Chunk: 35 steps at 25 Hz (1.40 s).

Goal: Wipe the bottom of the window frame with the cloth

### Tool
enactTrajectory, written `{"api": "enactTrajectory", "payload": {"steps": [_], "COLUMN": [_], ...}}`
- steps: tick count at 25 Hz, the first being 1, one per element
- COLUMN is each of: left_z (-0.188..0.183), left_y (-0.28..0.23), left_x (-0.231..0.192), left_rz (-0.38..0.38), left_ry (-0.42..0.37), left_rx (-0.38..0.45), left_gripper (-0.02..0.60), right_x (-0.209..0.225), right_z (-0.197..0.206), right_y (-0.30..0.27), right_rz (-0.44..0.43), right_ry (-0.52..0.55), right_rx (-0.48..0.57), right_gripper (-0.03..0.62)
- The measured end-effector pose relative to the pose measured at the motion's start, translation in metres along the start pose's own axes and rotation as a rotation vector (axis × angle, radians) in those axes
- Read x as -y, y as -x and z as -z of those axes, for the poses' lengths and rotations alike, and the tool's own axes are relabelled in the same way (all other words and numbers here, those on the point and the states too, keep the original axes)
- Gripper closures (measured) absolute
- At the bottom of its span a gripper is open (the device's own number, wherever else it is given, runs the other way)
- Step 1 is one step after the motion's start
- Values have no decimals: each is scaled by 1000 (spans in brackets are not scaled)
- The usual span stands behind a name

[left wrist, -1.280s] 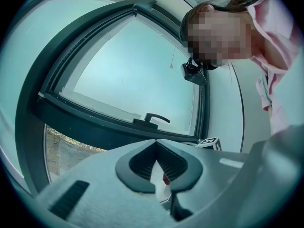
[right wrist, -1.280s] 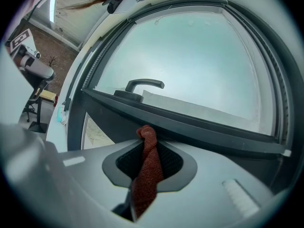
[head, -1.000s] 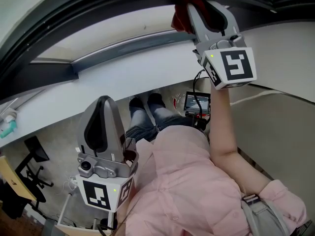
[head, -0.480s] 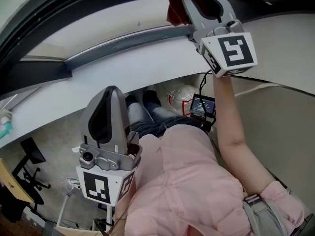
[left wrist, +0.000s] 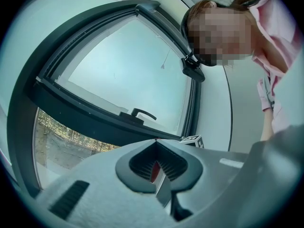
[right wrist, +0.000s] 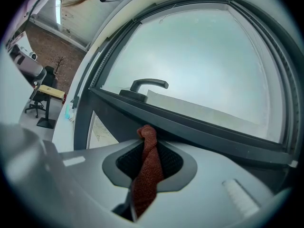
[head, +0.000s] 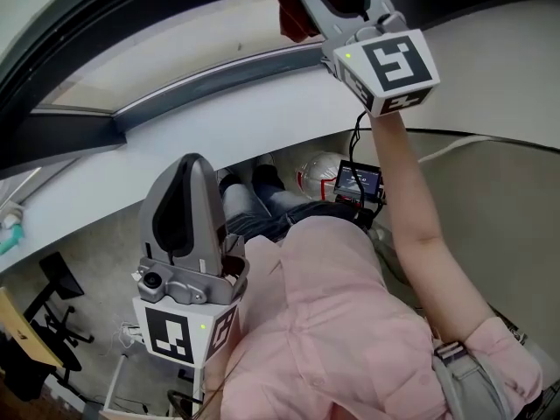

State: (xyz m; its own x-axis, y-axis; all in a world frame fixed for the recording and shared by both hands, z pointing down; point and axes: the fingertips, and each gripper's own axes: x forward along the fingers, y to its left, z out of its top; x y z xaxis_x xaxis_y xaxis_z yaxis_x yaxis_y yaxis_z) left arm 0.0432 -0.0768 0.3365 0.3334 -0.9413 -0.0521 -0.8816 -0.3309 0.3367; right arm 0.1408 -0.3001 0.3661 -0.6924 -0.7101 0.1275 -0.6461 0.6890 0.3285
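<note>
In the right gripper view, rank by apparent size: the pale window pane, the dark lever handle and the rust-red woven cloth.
1. pale window pane
2. rust-red woven cloth, enlarged by nearness
3. dark lever handle

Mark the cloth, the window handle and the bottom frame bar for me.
cloth (right wrist: 145, 175), right gripper view, twisted middle between the jaws.
window handle (right wrist: 149, 82), right gripper view, lever's top.
bottom frame bar (right wrist: 213, 127), right gripper view, dark face.
</note>
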Motion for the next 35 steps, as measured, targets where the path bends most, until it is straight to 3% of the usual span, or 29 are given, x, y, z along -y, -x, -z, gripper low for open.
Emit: {"api": "enactTrajectory", "payload": {"steps": [35], "left_z": [-16], "left_y": [9], "left_x": [-2], "left_rz": [5], "left_ry": [-29], "left_rx": [20], "left_gripper": [583], "right_x": [2], "right_z": [2], "right_y": [2], "right_rz": [22], "right_ry": [24], "right_rx": [-25], "right_gripper": [528]}}
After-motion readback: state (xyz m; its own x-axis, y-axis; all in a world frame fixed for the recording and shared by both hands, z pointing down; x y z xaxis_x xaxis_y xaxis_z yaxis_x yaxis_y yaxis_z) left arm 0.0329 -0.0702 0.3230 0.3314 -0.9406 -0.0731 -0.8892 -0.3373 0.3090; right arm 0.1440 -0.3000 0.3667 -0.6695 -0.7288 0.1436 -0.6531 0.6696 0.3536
